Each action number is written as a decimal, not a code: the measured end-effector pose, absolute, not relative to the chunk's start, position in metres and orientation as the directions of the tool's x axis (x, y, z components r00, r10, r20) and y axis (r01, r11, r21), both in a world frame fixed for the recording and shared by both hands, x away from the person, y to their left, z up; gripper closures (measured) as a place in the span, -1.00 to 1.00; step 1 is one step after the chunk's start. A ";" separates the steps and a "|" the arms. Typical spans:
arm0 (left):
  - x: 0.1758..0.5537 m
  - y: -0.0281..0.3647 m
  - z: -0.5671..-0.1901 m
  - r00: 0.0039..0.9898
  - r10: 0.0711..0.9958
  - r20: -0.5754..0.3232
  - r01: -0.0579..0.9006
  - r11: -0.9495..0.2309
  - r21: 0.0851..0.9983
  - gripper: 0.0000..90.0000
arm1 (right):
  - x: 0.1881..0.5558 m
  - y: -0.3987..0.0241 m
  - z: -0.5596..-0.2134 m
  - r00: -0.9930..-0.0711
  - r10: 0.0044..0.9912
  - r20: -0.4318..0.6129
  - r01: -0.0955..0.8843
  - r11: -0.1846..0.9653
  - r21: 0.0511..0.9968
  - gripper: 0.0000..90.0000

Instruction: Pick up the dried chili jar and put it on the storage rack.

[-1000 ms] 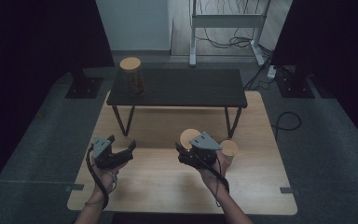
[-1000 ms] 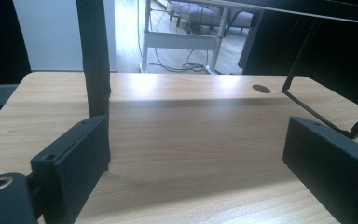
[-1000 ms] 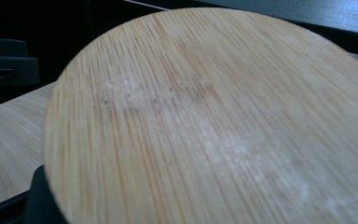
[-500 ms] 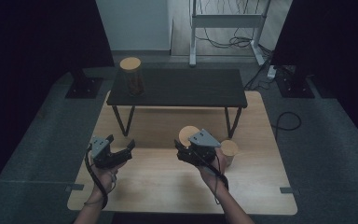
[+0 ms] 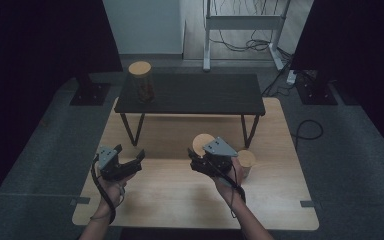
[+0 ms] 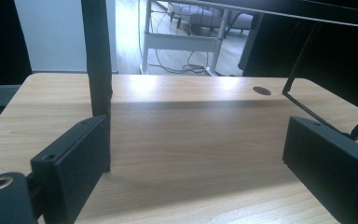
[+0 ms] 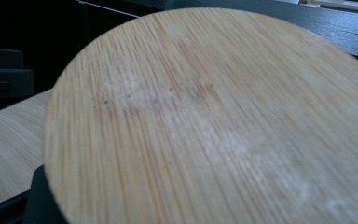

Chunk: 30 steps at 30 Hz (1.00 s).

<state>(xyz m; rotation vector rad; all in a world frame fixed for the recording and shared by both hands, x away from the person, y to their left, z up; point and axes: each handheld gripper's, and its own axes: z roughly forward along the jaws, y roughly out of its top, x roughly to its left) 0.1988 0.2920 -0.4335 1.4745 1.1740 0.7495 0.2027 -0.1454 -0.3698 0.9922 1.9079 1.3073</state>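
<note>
- Holding a round bamboo lid (image 7: pixel 214 116) in my right gripper (image 5: pixel 203 159), I see its wood grain up close in the right gripper view; the jaws are clamped on it, above the middle of the light wooden table (image 5: pixel 180 200).
- A second lidded jar (image 5: pixel 245 163) stands just beside that hand, on the table.
- My left gripper (image 5: pixel 130 161) hangs over the table's left part, jaws spread wide with nothing between them, well apart from the lid.
- Farther back, a black low shelf (image 5: pixel 200 94) carries another lidded jar (image 5: pixel 142 82) at its left end.
</note>
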 end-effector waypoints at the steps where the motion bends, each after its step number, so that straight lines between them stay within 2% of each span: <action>1: 0.199 0.292 -0.434 0.321 0.938 -0.132 0.275 0.041 0.961 -0.84 | 0.203 -0.146 -0.370 -0.529 0.845 -0.072 0.238 0.229 0.944 -0.44; 30: 0.201 0.291 -0.435 0.321 0.938 -0.129 0.286 0.034 0.958 -0.84 | 0.216 -0.153 -0.372 -0.506 0.862 -0.045 0.266 0.205 0.942 -0.44</action>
